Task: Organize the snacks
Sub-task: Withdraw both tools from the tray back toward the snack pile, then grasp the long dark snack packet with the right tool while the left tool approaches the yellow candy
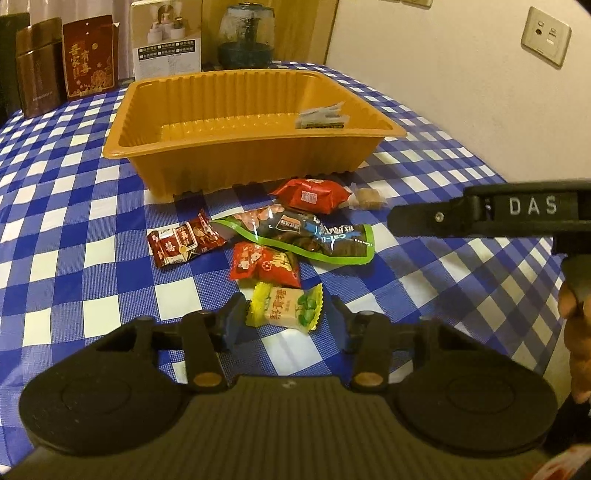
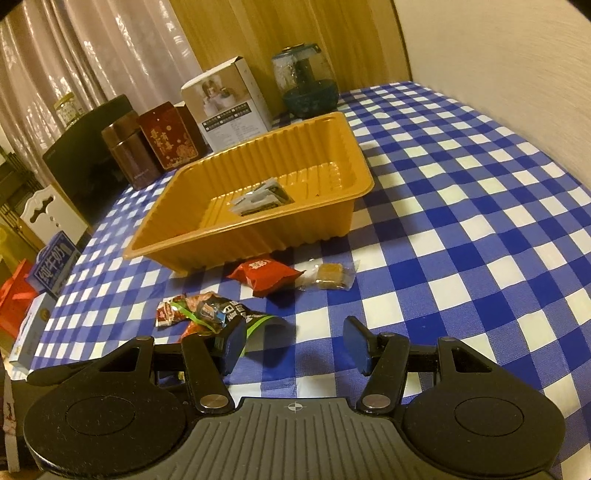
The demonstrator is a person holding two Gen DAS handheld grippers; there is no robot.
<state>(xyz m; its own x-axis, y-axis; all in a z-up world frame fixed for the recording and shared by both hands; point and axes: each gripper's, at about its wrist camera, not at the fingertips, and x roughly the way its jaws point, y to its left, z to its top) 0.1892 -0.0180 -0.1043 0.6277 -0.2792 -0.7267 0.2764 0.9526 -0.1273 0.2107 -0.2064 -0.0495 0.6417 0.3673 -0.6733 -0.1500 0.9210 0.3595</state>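
A yellow-green wrapped candy [image 1: 284, 306] lies on the checked cloth between the fingers of my left gripper [image 1: 288, 317]. The jaws stand close to its wrapper ends, with a small gap on the right, so the gripper is open. Beyond it lie a red packet [image 1: 266, 264], a green-edged bag [image 1: 295, 232], a dark red packet [image 1: 184, 240], another red packet [image 1: 310, 194] and a clear-wrapped brown sweet [image 1: 365, 197]. The orange tray [image 1: 240, 166] behind them holds one silvery packet [image 1: 321, 116]. My right gripper [image 2: 295, 343] is open and holds nothing; the green-edged bag [image 2: 221, 314] is by its left finger.
Tins [image 1: 38, 66], a red box [image 1: 88, 55], a white box [image 1: 168, 40] and a glass jar [image 1: 245, 35] line the table's back edge. A wall runs along the right side. The right gripper's black body [image 1: 480, 218] and a hand [image 1: 576, 325] enter at right. A milk carton [image 2: 51, 262] stands off the left edge.
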